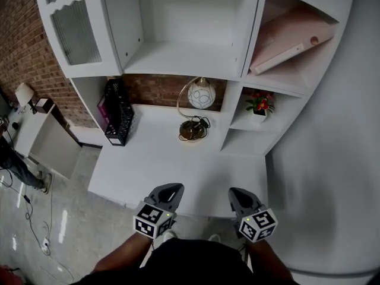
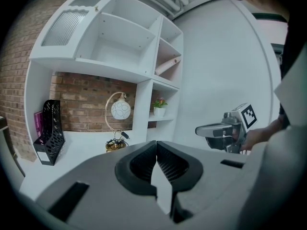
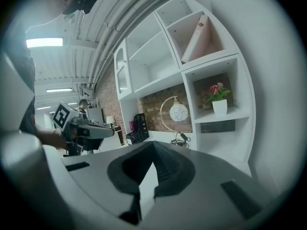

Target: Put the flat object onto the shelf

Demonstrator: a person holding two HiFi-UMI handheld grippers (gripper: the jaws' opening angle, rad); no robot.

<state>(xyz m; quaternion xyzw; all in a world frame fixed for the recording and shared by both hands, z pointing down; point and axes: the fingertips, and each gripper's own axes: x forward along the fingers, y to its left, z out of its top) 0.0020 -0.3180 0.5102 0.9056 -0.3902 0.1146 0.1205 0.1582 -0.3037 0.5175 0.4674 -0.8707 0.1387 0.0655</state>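
Pink flat object leans on shelf, lamp lower; left tongs, right tongs closed

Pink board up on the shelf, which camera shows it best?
The head view. There the pink board is large, its broad face showing as it leans tilted in the upper right compartment of the shelf. The right gripper view shows it smaller and narrower; the left gripper view gives only a thin sliver.

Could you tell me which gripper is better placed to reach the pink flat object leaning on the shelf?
Probably the right: the right gripper is nearer the pink flat object than the left gripper. Both are shut and empty.
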